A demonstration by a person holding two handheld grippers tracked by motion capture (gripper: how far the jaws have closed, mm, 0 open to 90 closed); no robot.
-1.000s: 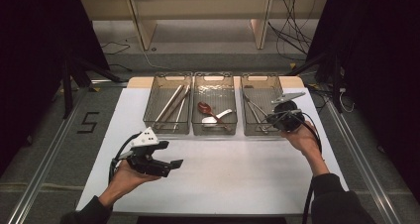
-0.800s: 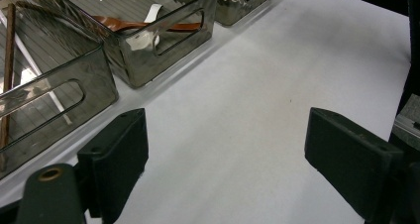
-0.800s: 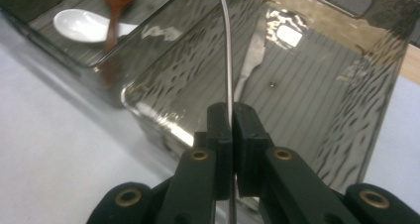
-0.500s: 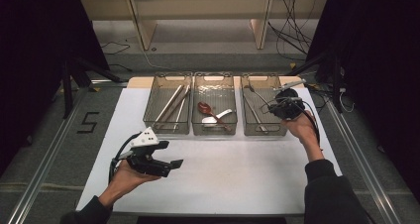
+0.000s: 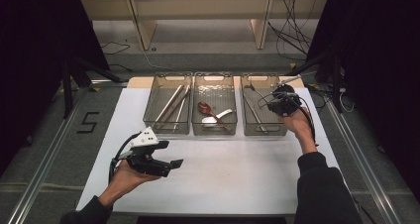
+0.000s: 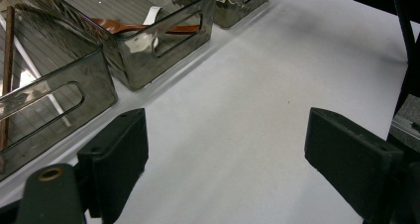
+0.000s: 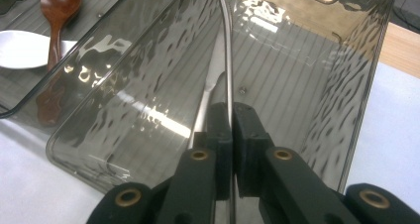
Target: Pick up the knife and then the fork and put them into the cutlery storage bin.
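My right gripper (image 5: 280,104) hovers over the right-hand bin (image 5: 265,132), shut on a thin metal utensil (image 5: 291,80) whose end sticks out toward the back right. In the right gripper view the jaws (image 7: 232,116) pinch that utensil (image 7: 227,40) edge-on, above the smoked bin (image 7: 356,60). Another metal utensil (image 7: 207,92) lies on the bin floor. My left gripper (image 5: 171,165) is held low over the white table (image 5: 233,179) at the front left, open, with nothing between its jaws (image 6: 225,149).
Three smoked plastic bins stand in a row at the back of the table. The left one (image 5: 166,130) holds long sticks, the middle one (image 5: 214,133) a brown spoon (image 5: 204,107) and a white spoon (image 5: 219,117). Wooden shelving legs and cables lie beyond the table.
My right hand has carried the metal utensil a short way toward the back, over the right-hand bin. The left hand has stayed where it was.
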